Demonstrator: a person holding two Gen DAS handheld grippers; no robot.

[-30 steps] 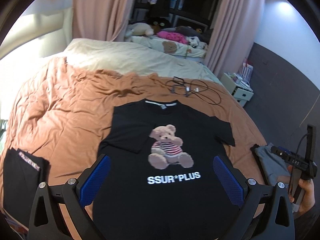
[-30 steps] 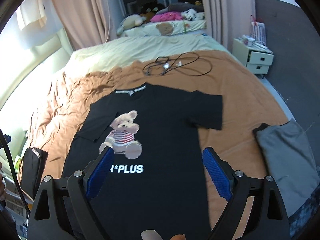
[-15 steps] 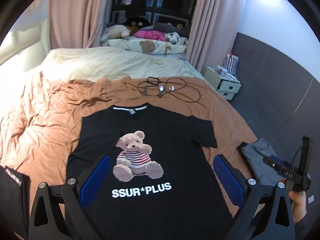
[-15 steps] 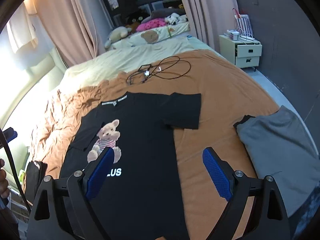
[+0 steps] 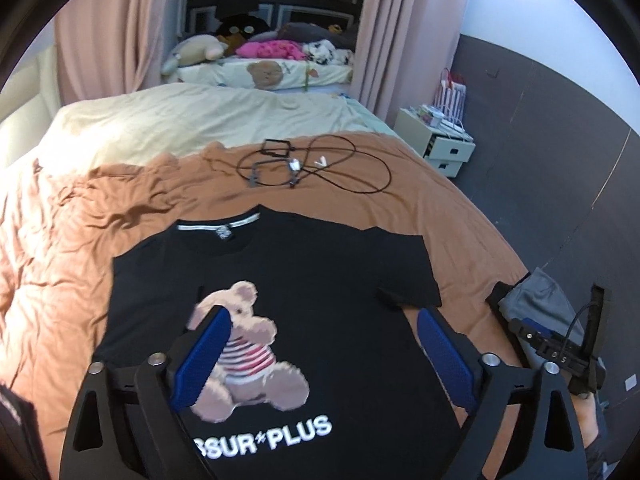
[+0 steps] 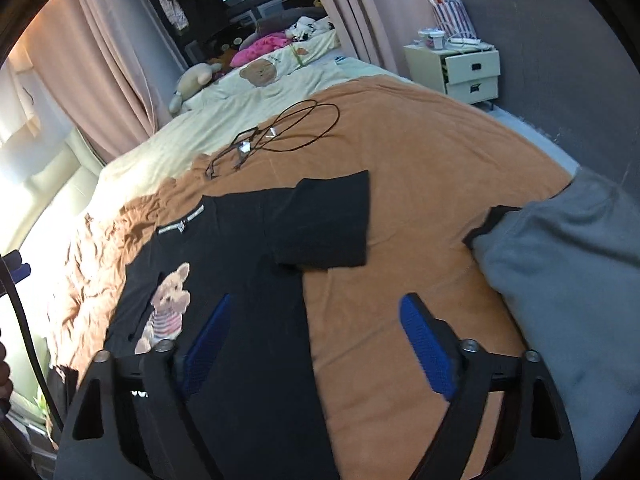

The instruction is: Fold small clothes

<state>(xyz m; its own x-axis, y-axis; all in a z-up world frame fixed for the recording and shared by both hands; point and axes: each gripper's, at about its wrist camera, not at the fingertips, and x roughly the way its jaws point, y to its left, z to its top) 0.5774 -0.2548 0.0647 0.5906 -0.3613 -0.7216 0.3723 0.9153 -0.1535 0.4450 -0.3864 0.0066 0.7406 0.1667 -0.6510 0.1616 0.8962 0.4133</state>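
A black T-shirt point(image 5: 320, 280) with a teddy bear print and white lettering lies flat, face up, on the orange bedspread point(image 5: 100, 208). Its left sleeve is folded in; its right sleeve point(image 6: 324, 220) lies spread out. My left gripper point(image 5: 320, 360) hovers open above the shirt's chest with nothing between its blue pads. My right gripper point(image 6: 316, 344) is open too, above the shirt's right side edge and the bare bedspread point(image 6: 420, 184). The right gripper's body shows at the right edge of the left wrist view, held by a hand.
A grey garment point(image 6: 568, 280) lies at the bed's right edge. Black cables point(image 5: 312, 164) lie beyond the shirt's collar. A dark folded item point(image 5: 16, 432) sits at the far left. A white nightstand point(image 6: 460, 68) stands by the grey wall; pillows and plush toys lie behind.
Both grippers have swung to the right over the past second. The left one now sits over the shirt's chest; the right one has moved toward the shirt's right edge and the grey garment.
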